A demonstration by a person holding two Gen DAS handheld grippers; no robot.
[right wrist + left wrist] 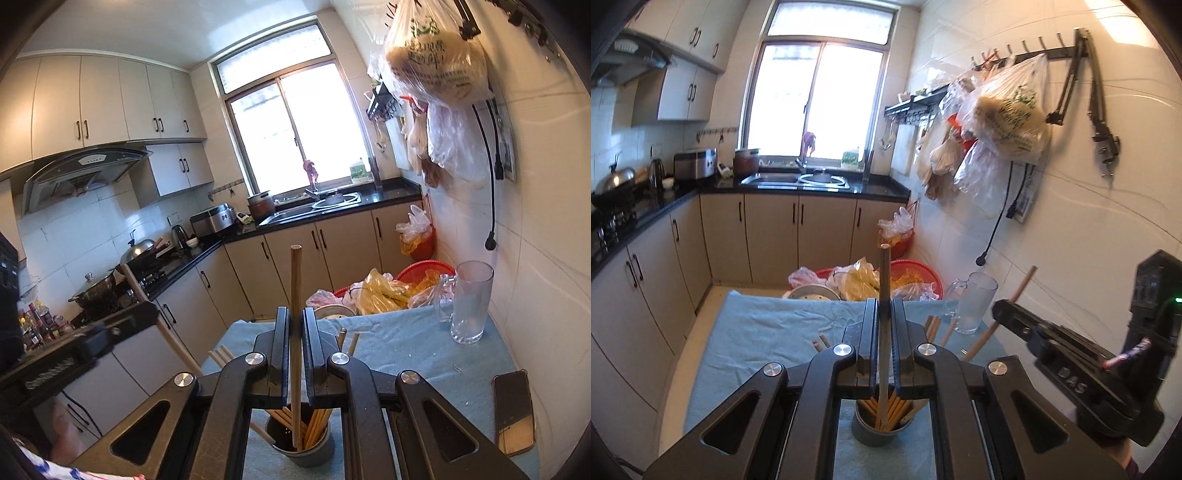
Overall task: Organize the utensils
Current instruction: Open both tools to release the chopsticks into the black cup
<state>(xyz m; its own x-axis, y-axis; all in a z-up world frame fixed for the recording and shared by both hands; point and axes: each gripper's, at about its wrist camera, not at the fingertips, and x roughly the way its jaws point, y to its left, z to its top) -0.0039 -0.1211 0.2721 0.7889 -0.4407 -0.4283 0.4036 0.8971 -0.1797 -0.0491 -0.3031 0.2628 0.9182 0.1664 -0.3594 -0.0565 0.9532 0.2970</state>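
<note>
Left wrist view only: the right gripper seen from the side at the right edge, clamping a tilted chopstick. Right wrist view only: a stove with lidded pots and a range hood at far left, the blurred left gripper with its chopstick, and a dark phone lying flat on the cloth at far right.

Both views share a table under a wrinkled pale-blue cloth. On it stands a grey round metal cup, packed with yellowish chopsticks leaning outward. A few loose light wooden chopsticks lie on the cloth further back, partly hidden behind the fingers. A clear ribbed glass mug with a handle stands upright near the tiled wall. A red plastic basket holds crumpled bags behind the table.

Left gripper: black jaws pressed together on one round wooden chopstick, upright, lower end over the cup.

Right gripper: same state, pinching its own chopstick upright, lower tip down inside the cup among the others.
</note>
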